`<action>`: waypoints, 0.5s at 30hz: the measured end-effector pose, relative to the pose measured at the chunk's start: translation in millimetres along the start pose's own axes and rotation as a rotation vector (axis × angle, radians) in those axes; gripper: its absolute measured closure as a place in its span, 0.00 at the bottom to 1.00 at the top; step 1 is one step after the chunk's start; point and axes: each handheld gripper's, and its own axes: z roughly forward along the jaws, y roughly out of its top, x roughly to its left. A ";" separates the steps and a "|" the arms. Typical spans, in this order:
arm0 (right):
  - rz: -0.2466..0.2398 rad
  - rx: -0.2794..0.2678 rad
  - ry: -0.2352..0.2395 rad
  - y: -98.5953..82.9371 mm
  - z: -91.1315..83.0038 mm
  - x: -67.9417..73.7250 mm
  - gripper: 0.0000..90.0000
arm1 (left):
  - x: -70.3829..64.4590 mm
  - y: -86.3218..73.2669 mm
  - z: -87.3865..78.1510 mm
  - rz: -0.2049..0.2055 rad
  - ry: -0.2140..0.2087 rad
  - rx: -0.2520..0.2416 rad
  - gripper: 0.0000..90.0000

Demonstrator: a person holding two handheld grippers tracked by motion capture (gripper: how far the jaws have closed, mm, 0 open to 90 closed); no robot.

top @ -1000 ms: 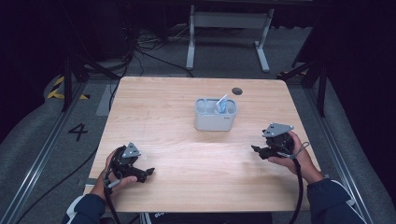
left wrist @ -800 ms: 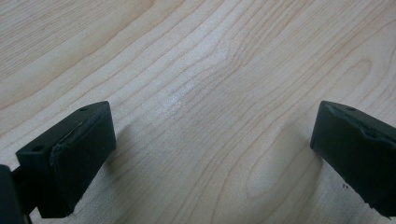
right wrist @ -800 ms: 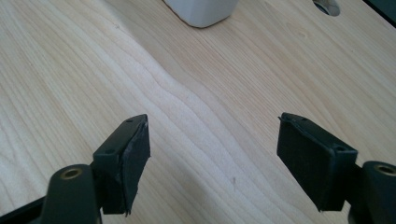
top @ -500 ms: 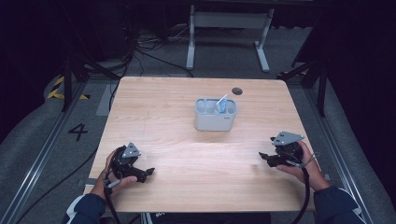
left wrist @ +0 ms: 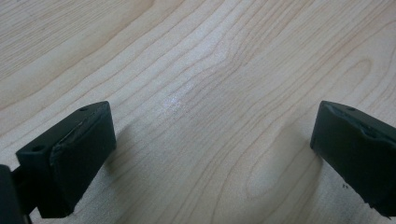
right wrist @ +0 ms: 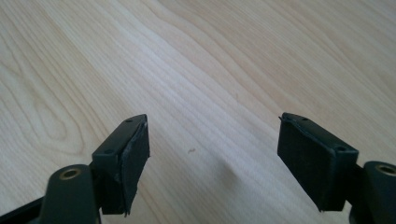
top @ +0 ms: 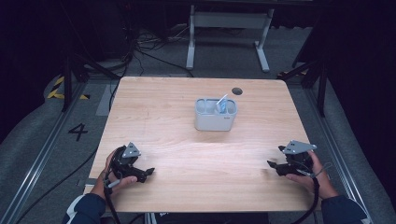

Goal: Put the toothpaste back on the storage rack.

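My left gripper point(top: 145, 172) rests low over the wooden table point(top: 177, 140) near its front left corner, held in a hand. In the left gripper view its jaws stand wide apart over bare wood, so the left gripper point(left wrist: 212, 140) is open and holds nothing. My right gripper point(top: 273, 164) sits near the front right edge, also held in a hand. In the right gripper view, the right gripper point(right wrist: 215, 149) is open too, with bare wood between its pads.
A grey two-compartment bin point(top: 215, 115) stands at the table's middle back, with a blue-and-white packet point(top: 222, 104) sticking out of its right compartment. A dark round hole point(top: 237, 91) lies behind it. A white frame point(top: 229, 21) stands on the floor beyond.
My right gripper has drawn back toward the front right edge of the table and settled lower. The left gripper has stayed where it was.
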 end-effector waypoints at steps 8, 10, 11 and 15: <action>0.055 -0.004 0.010 -23.5 -7.8 -5.0 0.28 | -0.2 0.0 0.0 -0.002 0.001 0.000 0.00; 0.071 -0.002 0.011 -29.9 -9.2 -6.7 0.27 | -0.2 0.0 0.0 -0.003 0.001 0.000 0.00; 0.078 -0.003 0.009 -33.2 -9.6 -7.7 0.27 | -0.3 0.0 0.0 -0.004 0.001 -0.001 0.00; 0.103 -0.007 0.010 -44.4 -12.1 -9.4 0.27 | -0.2 0.0 0.0 -0.002 0.001 0.000 0.00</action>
